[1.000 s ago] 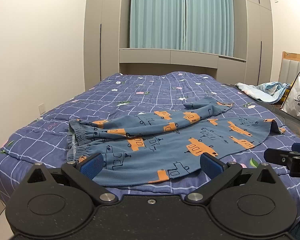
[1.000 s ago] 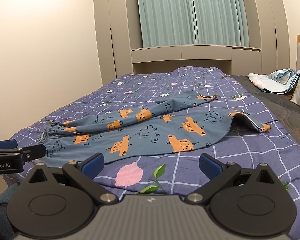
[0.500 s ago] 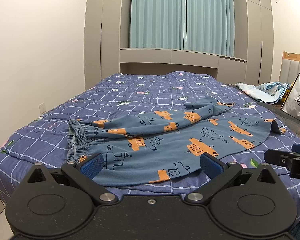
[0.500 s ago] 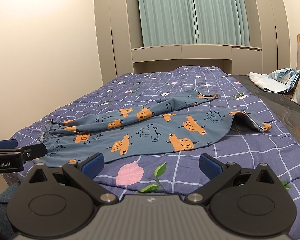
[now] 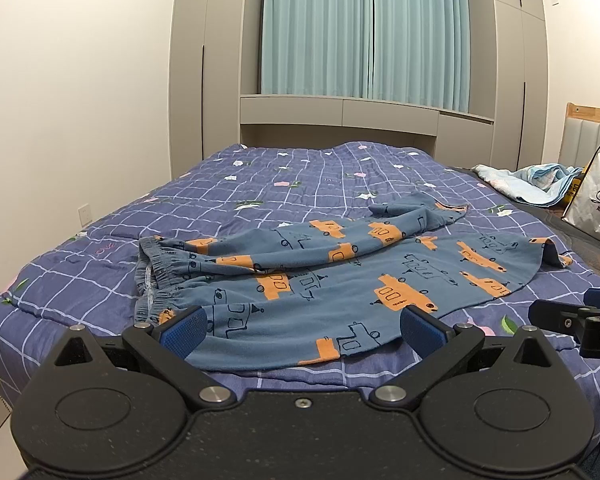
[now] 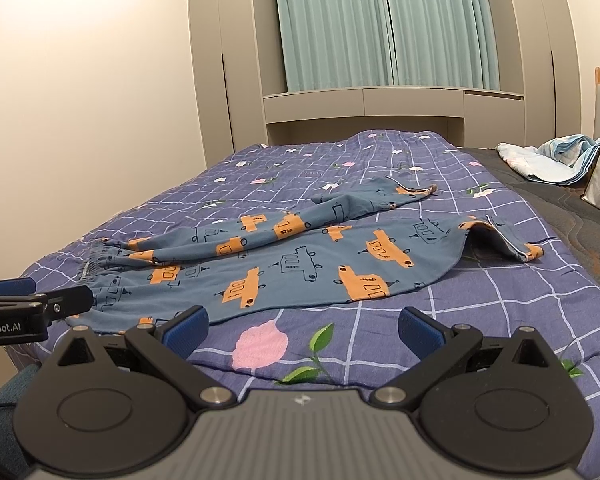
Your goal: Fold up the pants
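Left wrist: pants (image 5: 340, 280) by bed (image 5: 80, 280) near edge, both grippers (image 5: 304, 326) (image 6: 304, 326) spread, empty

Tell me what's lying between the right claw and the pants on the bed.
Only bare quilt, with a pink flower and green leaves printed on it, lies between the right claw and the pants; the right wrist view shows it.

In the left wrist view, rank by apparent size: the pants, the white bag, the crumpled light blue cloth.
1. pants, clearly largest.
2 and 3. white bag and light blue cloth: look alike; the bag is cut off at the frame edge, so unranked.
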### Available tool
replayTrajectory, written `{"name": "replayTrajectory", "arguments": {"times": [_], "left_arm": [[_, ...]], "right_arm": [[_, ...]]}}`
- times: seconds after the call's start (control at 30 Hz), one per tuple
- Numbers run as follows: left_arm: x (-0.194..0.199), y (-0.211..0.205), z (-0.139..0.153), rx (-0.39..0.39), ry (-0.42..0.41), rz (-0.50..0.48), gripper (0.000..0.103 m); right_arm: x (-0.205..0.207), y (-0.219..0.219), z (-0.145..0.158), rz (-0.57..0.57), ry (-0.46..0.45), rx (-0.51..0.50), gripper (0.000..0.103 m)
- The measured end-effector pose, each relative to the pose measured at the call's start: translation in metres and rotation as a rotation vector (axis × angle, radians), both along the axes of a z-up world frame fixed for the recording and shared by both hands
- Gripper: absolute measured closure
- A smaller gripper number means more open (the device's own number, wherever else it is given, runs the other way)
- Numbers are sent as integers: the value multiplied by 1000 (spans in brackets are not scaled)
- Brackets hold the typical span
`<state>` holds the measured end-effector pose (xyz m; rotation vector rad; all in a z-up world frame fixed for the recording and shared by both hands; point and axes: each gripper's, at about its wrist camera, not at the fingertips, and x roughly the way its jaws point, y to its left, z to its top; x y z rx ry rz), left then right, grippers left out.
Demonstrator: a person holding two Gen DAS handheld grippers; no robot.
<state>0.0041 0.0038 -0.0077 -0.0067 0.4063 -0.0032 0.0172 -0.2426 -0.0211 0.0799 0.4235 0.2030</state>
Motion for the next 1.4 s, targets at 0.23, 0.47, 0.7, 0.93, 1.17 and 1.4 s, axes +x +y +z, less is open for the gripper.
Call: {"name": "replayTrajectory", "arguments": {"times": [0.23,0.47,0.7,0.93,1.17,1.4], "left_arm": [[4,7,-8,-33,36,-5,0],[11,9,-12,-62,100,15,0],[26,15,-10,-69,146,30,0],[61,31,8,-40,172,67,0],[105,62,30,-114,224,140,0],[140,80,48,-84,229,170,0]], "right_arm": [[0,1,-1,2,4,-2,0],[5,-2,1,-11,21,-7,0],[17,1,5,7,39,-42,0],[53,2,17,77,109,-68,0],[88,15,34,127,135,-206,0],[120,30,51,189,123,-283,0]]}}
